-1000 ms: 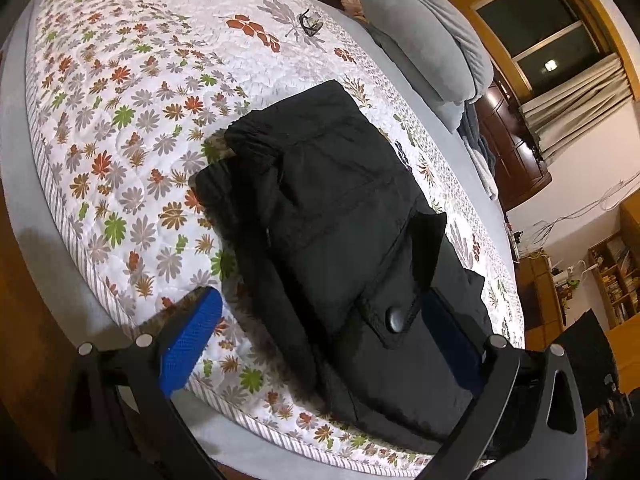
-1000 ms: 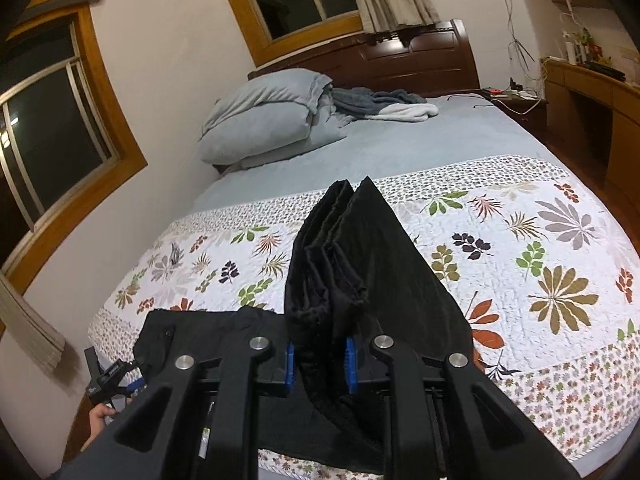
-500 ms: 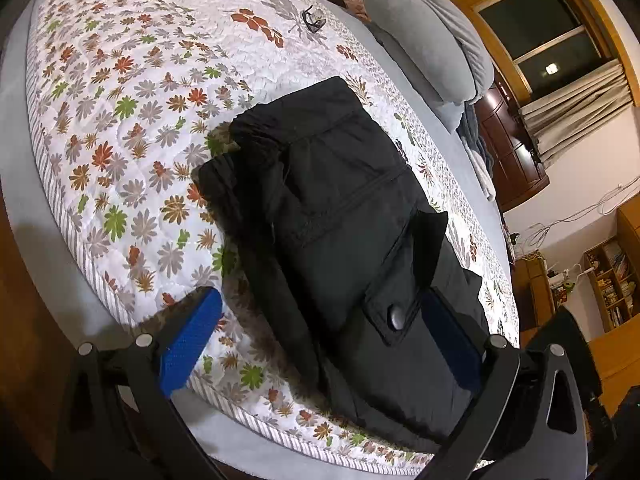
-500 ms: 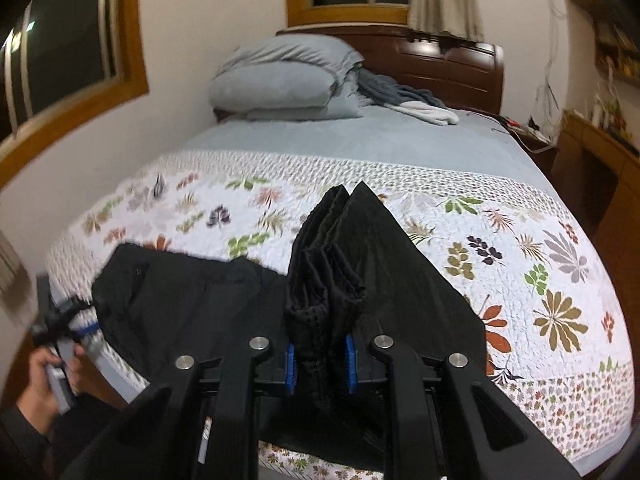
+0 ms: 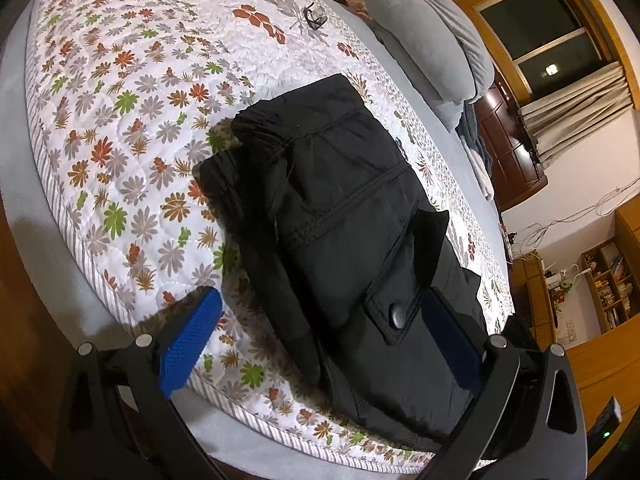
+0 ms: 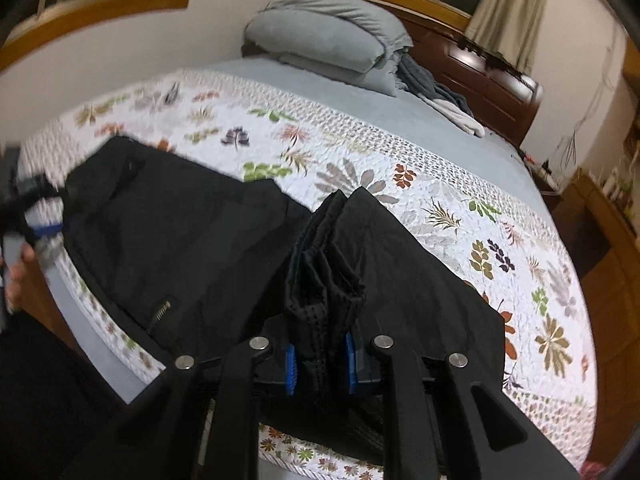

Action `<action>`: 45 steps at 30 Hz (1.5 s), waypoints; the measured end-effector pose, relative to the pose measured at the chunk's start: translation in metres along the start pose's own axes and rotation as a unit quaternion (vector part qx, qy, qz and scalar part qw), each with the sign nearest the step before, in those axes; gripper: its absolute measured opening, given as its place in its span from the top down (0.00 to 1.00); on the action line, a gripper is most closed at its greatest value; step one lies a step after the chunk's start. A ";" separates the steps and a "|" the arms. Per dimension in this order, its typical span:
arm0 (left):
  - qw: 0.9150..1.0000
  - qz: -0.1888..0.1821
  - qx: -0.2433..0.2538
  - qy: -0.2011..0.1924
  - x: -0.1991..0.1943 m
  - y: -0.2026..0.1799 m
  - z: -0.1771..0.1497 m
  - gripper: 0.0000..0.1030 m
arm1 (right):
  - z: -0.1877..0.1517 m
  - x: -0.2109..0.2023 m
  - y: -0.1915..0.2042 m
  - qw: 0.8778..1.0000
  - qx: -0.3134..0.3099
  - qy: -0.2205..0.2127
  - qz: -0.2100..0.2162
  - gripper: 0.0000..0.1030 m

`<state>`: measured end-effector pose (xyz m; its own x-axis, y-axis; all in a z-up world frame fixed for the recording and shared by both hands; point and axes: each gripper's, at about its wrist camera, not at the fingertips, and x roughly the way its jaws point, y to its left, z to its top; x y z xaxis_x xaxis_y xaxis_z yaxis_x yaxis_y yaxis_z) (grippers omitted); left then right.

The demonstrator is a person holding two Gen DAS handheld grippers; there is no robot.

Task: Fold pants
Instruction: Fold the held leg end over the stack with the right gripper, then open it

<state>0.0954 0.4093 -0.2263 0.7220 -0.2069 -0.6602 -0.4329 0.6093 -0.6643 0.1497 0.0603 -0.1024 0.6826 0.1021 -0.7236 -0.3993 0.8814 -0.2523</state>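
Note:
Black pants lie folded on the floral quilt, waistband toward the far left, a snap pocket flap near me. My left gripper is open, its blue pads either side of the pants' near end, above the bed edge. In the right wrist view my right gripper is shut on a bunched fold of the pants and holds it raised above the quilt. The rest of the pants spreads flat to the left there. The left gripper shows blurred at the far left.
The floral quilt covers the bed foot. Grey pillows and clothes lie by the dark headboard. Eyeglasses rest on the quilt. Wooden shelves stand right. The bed edge drops off near me.
My right gripper has swung left and tilted with the pants fold still clamped, so more of the flat pants shows. My left gripper has barely shifted and stays open.

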 end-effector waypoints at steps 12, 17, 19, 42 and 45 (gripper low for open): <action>1.000 0.000 -0.001 0.003 0.003 -0.001 0.001 0.03 | -0.028 0.048 0.079 0.989 -0.130 0.038 -0.061 0.83; 1.000 0.003 0.000 0.003 0.004 -0.003 0.001 0.03 | -0.033 0.058 0.087 0.987 -0.142 0.040 -0.063 0.83; 1.000 0.003 0.000 0.003 0.005 -0.003 0.001 0.03 | -0.034 0.061 0.087 0.987 -0.143 0.041 -0.059 0.82; 1.000 -0.002 -0.010 0.003 0.005 0.001 0.001 0.03 | -0.046 0.057 0.105 0.982 -0.181 0.023 -0.057 0.76; 1.000 -0.003 -0.010 0.002 0.005 0.002 0.001 0.03 | -0.040 0.041 0.088 0.989 -0.148 0.020 -0.009 0.46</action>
<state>0.0987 0.4104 -0.2300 0.7223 -0.2146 -0.6575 -0.4390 0.5923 -0.6756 0.1176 0.1238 -0.1798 0.6693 0.0635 -0.7403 -0.5521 0.7092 -0.4384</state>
